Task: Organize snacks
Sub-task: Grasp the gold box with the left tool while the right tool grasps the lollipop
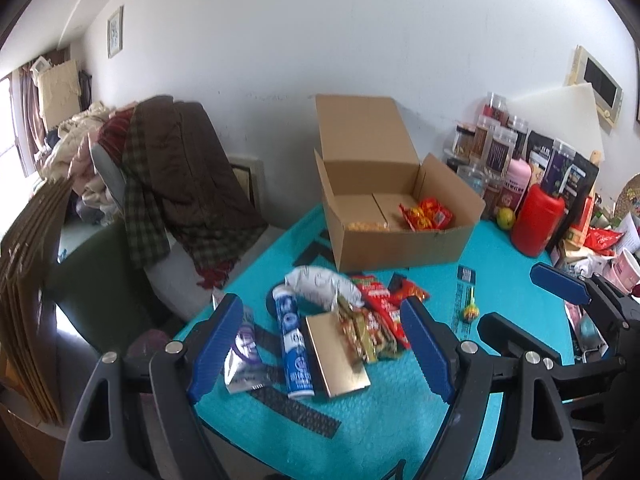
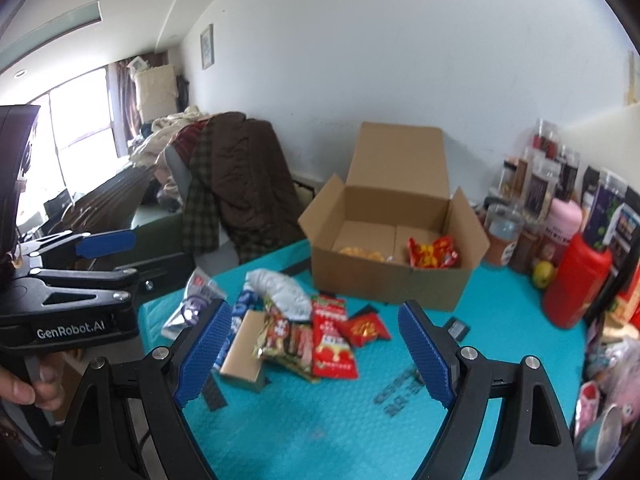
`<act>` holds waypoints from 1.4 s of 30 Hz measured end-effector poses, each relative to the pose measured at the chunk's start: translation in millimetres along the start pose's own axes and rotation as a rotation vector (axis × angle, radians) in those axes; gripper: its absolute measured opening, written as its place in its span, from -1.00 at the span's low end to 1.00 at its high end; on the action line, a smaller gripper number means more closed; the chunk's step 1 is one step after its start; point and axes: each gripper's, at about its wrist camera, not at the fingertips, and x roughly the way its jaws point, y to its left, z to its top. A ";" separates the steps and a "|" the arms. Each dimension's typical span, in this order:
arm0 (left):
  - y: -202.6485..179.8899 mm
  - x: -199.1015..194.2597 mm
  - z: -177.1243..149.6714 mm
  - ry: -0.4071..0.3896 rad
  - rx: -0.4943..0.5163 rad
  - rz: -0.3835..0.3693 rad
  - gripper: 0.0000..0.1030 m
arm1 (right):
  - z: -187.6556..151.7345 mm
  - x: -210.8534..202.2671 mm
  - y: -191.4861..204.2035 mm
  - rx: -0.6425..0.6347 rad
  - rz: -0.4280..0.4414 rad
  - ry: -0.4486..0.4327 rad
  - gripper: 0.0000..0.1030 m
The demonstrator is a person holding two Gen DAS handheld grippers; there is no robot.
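Left wrist view: both the left gripper [image 1: 320, 344] and right gripper [image 2: 316, 352] hang open, empty, above light, crinkly, slippery snack packets [image 1: 372, 320]; pinch flat edges.

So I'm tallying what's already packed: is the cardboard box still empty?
No, the open cardboard box already holds red snack packets and a pile of yellow snacks on its floor.

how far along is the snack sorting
Barely started. Done: two items sit in the cardboard box, a red packet and a yellow snack bag. In hand: nothing; left gripper and right gripper are open. Left: the snack pile on the table.
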 end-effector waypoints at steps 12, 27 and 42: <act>-5.1 53.3 -41.2 0.156 -0.047 -0.048 0.58 | -38.9 30.3 -11.7 0.035 0.022 0.089 0.68; -20.0 110.6 -68.5 0.259 -0.026 -0.039 0.35 | -64.9 64.6 -52.2 0.118 -0.004 0.202 0.68; -28.6 122.9 -72.0 0.303 0.018 -0.047 -0.02 | -77.1 87.5 -117.6 0.244 -0.134 0.270 0.60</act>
